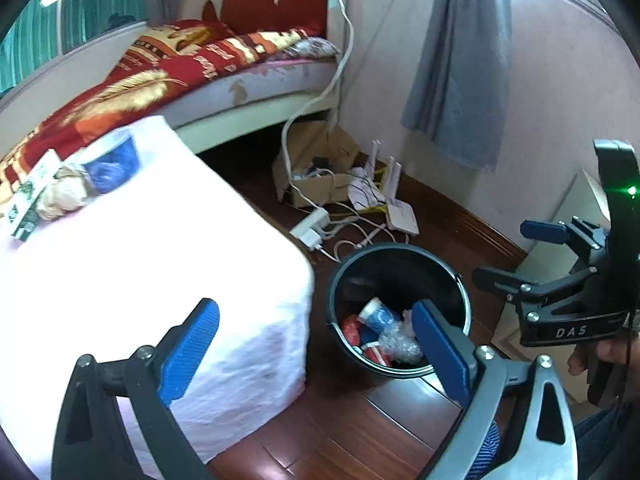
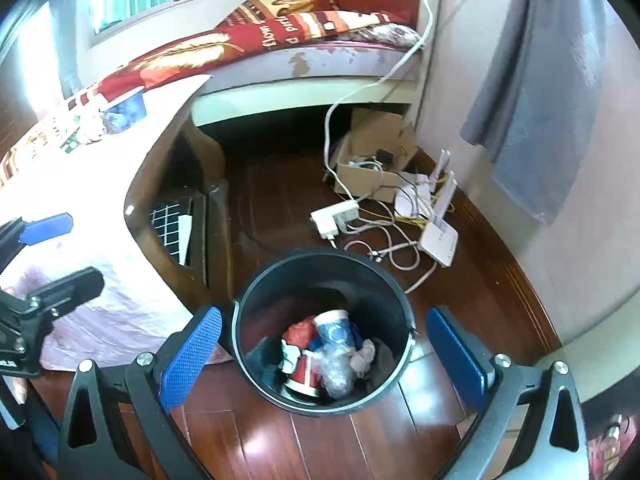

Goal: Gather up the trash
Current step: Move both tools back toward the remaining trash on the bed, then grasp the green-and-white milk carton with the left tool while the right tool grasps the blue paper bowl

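Blue-padded jaws of the right gripper (image 2: 322,356) stand wide apart and empty in the right wrist view, framing the round black plastic bucket (image 2: 256,300) on the red-brown wooden floor (image 2: 340,448). Inside it lie a blue-and-white paper cup (image 2: 334,330), red-and-white crumpled wrappers (image 2: 302,356) and a clear crinkled plastic wad (image 2: 338,374); what lies under them is hidden.

In the left wrist view the left gripper (image 1: 316,356) is likewise spread wide, holding nothing; its right pad covers part of the bucket's rim at 4 o'clock. At 9 o'clock the white cloth-covered surface (image 1: 160,240) is glared out by light. Toward 10 o'clock, at its far edge, rest a blue-filled clear plastic tub (image 1: 114,162), a beige crumpled paper ball (image 1: 64,192) and a green-and-white flat carton (image 1: 30,196), the last too blurred to read.

Beyond the bucket at 12 o'clock, a white power strip (image 1: 310,226), tangled white cables (image 1: 360,236), a white router with upright antennas (image 1: 396,204) and an open brown cardboard box (image 1: 320,168) clutter the floor. Farther, at 11 o'clock, is the bed with a red-and-gold patterned blanket (image 1: 152,64); at 1 o'clock a grey cloth (image 1: 460,72) hangs on the wall.
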`<state>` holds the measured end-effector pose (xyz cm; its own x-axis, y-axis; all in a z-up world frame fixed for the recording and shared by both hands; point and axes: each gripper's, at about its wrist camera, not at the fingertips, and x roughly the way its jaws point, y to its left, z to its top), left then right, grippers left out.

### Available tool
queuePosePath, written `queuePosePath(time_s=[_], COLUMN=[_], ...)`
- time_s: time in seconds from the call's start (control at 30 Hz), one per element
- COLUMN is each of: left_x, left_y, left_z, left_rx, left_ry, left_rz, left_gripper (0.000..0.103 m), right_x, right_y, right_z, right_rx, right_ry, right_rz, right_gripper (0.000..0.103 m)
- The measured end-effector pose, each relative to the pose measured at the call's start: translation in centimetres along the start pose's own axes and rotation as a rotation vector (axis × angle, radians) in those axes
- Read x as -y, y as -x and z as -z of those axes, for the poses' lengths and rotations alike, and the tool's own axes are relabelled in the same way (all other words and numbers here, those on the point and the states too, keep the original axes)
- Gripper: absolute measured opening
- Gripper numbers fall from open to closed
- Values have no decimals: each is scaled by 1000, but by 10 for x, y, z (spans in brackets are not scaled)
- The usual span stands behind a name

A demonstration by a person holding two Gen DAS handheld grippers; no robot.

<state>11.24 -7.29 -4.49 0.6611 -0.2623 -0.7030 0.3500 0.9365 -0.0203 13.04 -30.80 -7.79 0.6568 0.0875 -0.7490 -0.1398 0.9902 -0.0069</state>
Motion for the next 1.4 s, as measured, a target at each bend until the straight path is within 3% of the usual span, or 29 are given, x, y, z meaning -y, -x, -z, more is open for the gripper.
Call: queuePosePath(time_s=[0.43,0.87,1.13,1.23,1.4], left_x=[-66,-167,-216,-239,-276], left_y=[38,60,65,62,52], left_z=[8,28,33,31,23], left_rx=[82,108,112,105,95], left_ry=[115,244,296,305,316], left_rz=[-102,-215,-272,-285,-309], left_gripper=[98,94,93,86,84], right_x=[-72,-157,-199,-214,-232], right_y=[5,0,-17,-27,-63], right_z=[-42,-87,-113,-126,-159], right_rx=[80,164,140,144,108], right_ry=[95,186,230,255,267], right_rz=[-101,-169,-166,-176,-211], right_gripper=[103,103,103,103,103])
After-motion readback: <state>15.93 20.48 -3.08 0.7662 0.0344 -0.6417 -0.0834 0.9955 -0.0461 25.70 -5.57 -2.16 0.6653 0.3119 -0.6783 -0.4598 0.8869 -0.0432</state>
